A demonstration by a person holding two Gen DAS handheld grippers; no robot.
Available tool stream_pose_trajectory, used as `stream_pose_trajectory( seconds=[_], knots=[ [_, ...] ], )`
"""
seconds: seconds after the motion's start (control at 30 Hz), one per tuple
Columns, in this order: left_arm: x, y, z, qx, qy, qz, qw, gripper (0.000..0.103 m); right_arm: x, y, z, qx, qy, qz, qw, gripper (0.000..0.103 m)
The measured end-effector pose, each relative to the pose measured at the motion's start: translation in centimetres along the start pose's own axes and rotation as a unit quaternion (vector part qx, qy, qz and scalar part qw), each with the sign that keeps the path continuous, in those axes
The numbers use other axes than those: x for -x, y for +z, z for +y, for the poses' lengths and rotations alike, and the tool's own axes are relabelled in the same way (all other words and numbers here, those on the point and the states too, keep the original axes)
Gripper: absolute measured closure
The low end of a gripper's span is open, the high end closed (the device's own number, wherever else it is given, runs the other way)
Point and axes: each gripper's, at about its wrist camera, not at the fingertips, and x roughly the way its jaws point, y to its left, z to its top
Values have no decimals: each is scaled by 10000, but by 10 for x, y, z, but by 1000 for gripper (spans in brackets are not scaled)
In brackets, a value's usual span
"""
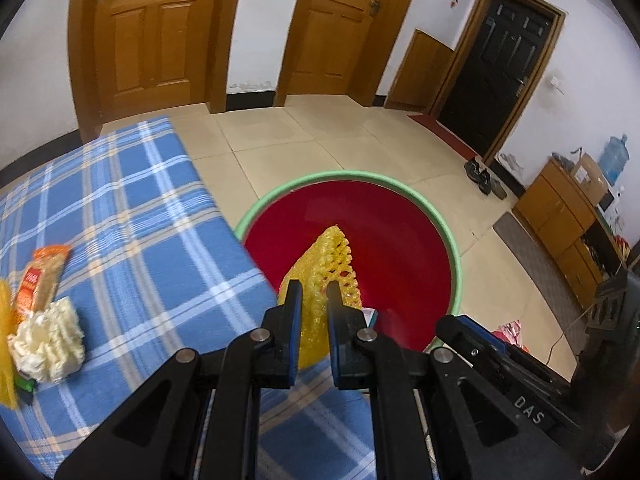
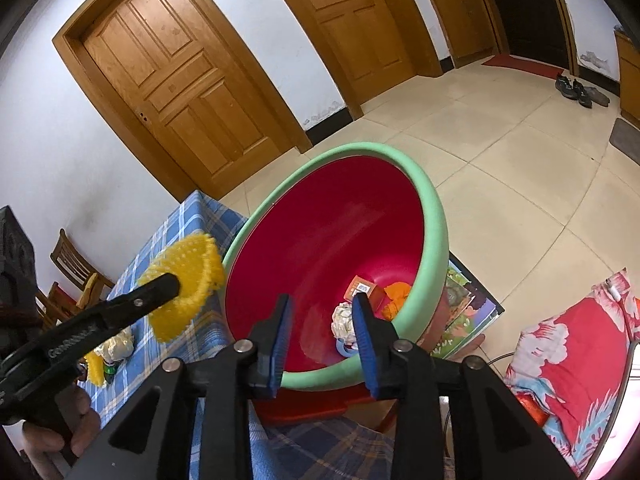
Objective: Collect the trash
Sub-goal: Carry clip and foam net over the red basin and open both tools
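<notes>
On the far left of the left wrist view we see leftover trash on the blue plaid worktop [image 1: 120, 208]: an orange snack wrapper [image 1: 40, 280] lying flat, with a crumpled white wad [image 1: 48, 344] touching its near end, and a strip of yellow netting [image 1: 6, 340] at the frame edge.

Moving right, our left gripper [image 1: 314, 292] has its jaws pinched narrowly on a yellow foam net sleeve [image 1: 328, 264], a soft lattice of open mesh cells that fans out beyond the jaws. It hangs past the worktop edge, in front of the red interior of the basin [image 1: 400, 188], which has a pale green rim. From the right wrist view the same sleeve [image 2: 188, 280] sits just beside the basin's left rim, still outside it.

Further right, our right gripper [image 2: 322, 304] hovers at the basin's [image 2: 434, 216] near rim with its jaws apart and nothing between them. At the bottom of the basin lie a white crumpled wad [image 2: 342, 320], a small orange box [image 2: 362, 290], an orange crumpled piece [image 2: 396, 298] and something blue, partly hidden by the jaws. To the right of the basin a red floral cushion [image 2: 568, 352] lies on the floor.
</notes>
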Motion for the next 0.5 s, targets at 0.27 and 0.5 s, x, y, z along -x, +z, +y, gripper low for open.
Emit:
stream_pose_trajectory(
  seconds=[0.27, 0.5],
  knots=[
    [1, 1, -6, 85, 148, -59, 9998, 62, 5, 1, -7, -137, 63, -22, 9999, 61],
    [10, -2, 3, 205, 225, -80, 9995, 58, 8, -1, -5, -174, 96, -50, 9998, 58]
  ],
)
